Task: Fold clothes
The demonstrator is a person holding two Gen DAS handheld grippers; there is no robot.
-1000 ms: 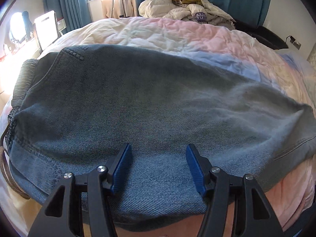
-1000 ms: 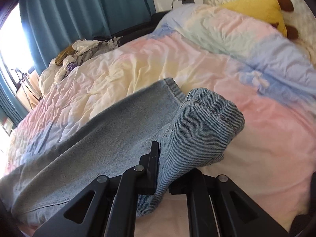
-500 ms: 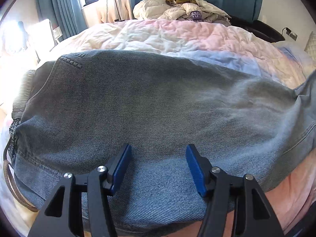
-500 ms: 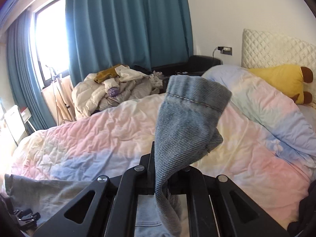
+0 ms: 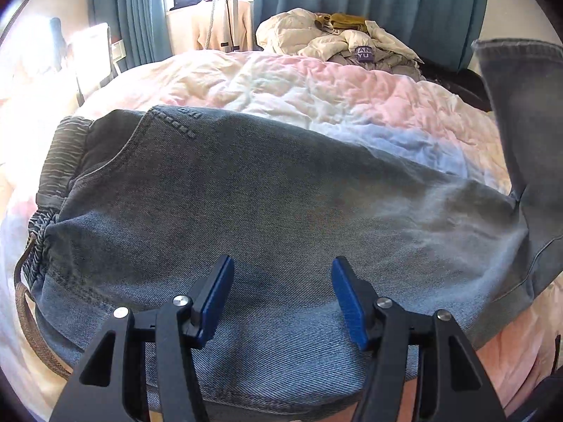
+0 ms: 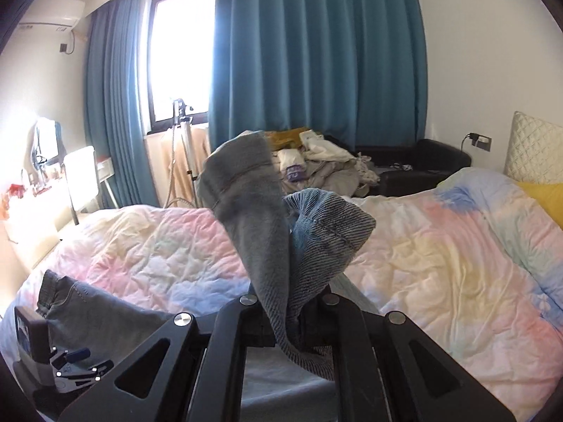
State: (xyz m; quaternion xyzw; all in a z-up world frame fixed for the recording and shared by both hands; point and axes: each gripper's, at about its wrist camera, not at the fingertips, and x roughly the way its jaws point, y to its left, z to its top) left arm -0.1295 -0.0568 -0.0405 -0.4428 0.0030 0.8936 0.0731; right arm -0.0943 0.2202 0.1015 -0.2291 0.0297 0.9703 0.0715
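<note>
Pastel quilted cotton is covering the whole bed (image 5: 316, 84), and that's what's carrying everything here. Denim jeans (image 5: 267, 204) are lying flat across the bed's near edge, with the elastic waistband (image 5: 58, 161) sitting toward the near left corner. The leg end (image 6: 260, 218) of the jeans is hanging up in the air off to the right, so the fold is looking about half made: the cuff is lifted, but it isn't lying on the waist end yet. I'd guess the leg needs laying flat over the upper part, then at least one more fold after that. A heap of other clothes (image 5: 337, 40) is waiting beyond the bed's far edge, so there's plenty left overall.

The right tool (image 6: 292, 330) is clamping tight on the denim near the cuff, with fabric bunching up between its fingers. The left tool (image 5: 281, 295) is sitting with its blue pads (image 5: 215, 297) spread fairly wide over the jeans at the near edge, gripping nothing; I can't tell if the tips are actually pressing the cloth.
</note>
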